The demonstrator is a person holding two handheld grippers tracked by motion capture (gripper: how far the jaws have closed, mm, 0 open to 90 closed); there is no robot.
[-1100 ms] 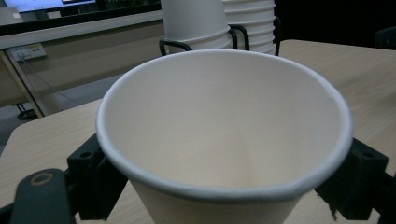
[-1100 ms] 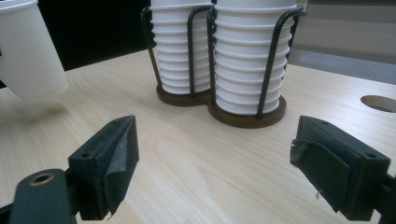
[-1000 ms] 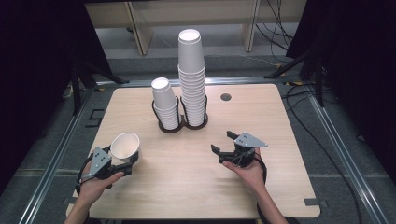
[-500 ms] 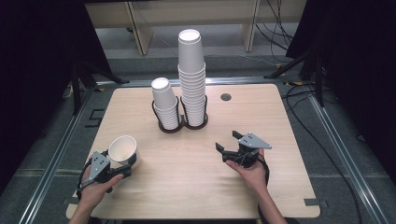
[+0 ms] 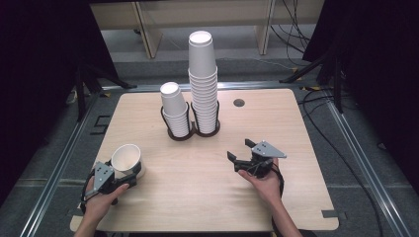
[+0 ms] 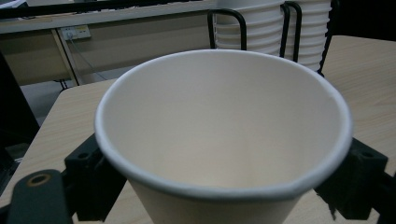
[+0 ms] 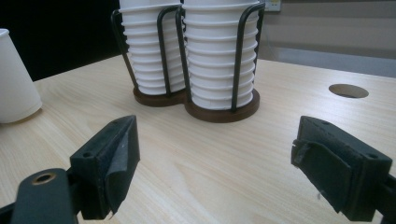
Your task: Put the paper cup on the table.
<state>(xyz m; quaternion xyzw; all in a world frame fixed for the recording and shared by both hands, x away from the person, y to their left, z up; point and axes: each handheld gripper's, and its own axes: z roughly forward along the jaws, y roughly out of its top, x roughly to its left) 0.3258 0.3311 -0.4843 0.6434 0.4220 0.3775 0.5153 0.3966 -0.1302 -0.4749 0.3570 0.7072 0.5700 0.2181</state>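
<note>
A single white paper cup (image 5: 126, 157) stands upright, mouth up, at the table's front left corner. My left gripper (image 5: 129, 169) is shut on its lower wall. In the left gripper view the cup's open mouth (image 6: 224, 135) lies close in front, with a black finger (image 6: 88, 172) at each side. My right gripper (image 5: 239, 150) rests low over the table's front right, open, with nothing between its pads (image 7: 119, 154). It points toward a black wire holder (image 5: 190, 134) with a short cup stack (image 5: 174, 111) and a tall one (image 5: 202, 79).
The wooden table (image 5: 296, 197) has a round cable hole (image 5: 239, 102) behind the right gripper. Bare tabletop lies between the two grippers and the holder (image 7: 219, 112). Metal rails and cables run along the floor on both sides.
The left hand has drawn the cup a little toward the table's front edge. The right gripper has barely shifted and stays open.
</note>
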